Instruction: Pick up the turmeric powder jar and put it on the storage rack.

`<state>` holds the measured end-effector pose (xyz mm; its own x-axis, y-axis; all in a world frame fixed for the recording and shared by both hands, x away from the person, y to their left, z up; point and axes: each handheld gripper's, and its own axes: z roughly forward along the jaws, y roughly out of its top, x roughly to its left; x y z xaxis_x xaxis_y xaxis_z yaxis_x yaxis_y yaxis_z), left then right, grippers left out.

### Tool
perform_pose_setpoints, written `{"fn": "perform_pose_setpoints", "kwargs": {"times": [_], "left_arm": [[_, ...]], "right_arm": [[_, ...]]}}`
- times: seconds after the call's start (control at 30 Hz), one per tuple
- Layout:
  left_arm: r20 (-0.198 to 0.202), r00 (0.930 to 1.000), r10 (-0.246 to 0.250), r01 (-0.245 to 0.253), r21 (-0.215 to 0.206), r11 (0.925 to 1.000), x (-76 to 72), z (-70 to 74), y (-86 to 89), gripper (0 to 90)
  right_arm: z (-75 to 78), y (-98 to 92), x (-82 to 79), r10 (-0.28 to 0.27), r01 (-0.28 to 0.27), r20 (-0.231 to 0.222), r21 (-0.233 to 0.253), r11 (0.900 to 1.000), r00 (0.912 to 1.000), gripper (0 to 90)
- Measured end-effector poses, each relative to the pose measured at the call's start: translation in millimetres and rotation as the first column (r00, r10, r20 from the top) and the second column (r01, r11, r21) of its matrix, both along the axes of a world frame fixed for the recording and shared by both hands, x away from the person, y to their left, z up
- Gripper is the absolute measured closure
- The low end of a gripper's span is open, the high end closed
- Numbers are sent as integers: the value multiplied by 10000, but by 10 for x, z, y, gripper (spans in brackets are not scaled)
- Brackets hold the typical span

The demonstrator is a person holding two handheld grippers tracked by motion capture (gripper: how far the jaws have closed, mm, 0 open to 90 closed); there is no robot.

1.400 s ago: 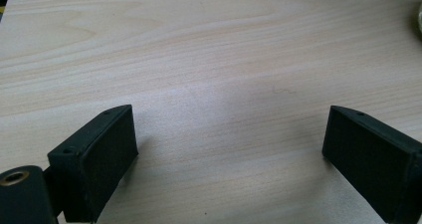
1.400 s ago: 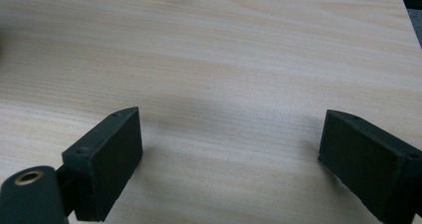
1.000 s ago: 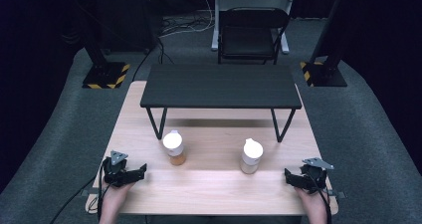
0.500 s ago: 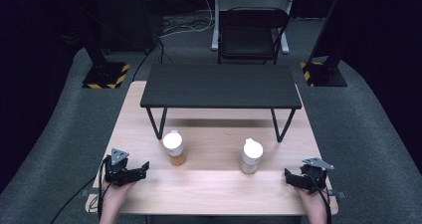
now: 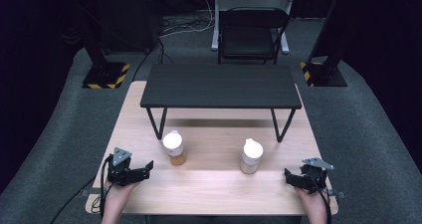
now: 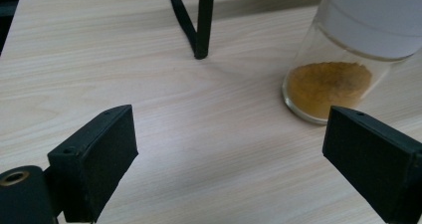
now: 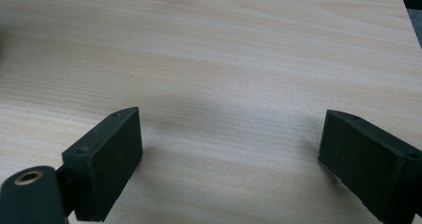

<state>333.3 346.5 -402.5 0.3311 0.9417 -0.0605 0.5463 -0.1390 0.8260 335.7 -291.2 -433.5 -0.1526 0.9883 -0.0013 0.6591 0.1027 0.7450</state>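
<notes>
Two white-lidded glass jars stand on the wooden table (image 5: 214, 189) in front of a black riser (image 5: 221, 86). The left jar (image 5: 173, 147) holds orange-brown powder; in the left gripper view this jar (image 6: 328, 84) is ahead and to the right of the jaws. The right jar (image 5: 251, 156) looks pale inside. My left gripper (image 5: 144, 168) rests near the table's front left, open and empty, a short way left of the powder jar. Its jaws (image 6: 234, 149) stand wide apart over bare wood. My right gripper (image 5: 289, 176) lies at the front right, open (image 7: 239, 154), with nothing between its jaws.
The riser stands on thin black legs (image 6: 199, 25) across the back half of the table. A black chair (image 5: 251, 32) and two stand bases with yellow-black tape (image 5: 105, 75) are on the floor beyond. Cables trail from both grippers off the front edge.
</notes>
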Motion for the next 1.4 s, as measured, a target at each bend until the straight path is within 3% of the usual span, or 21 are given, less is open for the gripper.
{"fn": "perform_pose_setpoints", "kwargs": {"times": [0.67,1.4], "left_arm": [[271,9980,-570,568,93,9983,-29,113,-224,63],[441,9935,-1047,1045,52,9945,115,253,-433,63]], "right_arm": [[0,-1,-1,31,-31,4,-13,10000,10000,83],[0,-1,-1,31,-31,4,-13,10000,10000,84]]}}
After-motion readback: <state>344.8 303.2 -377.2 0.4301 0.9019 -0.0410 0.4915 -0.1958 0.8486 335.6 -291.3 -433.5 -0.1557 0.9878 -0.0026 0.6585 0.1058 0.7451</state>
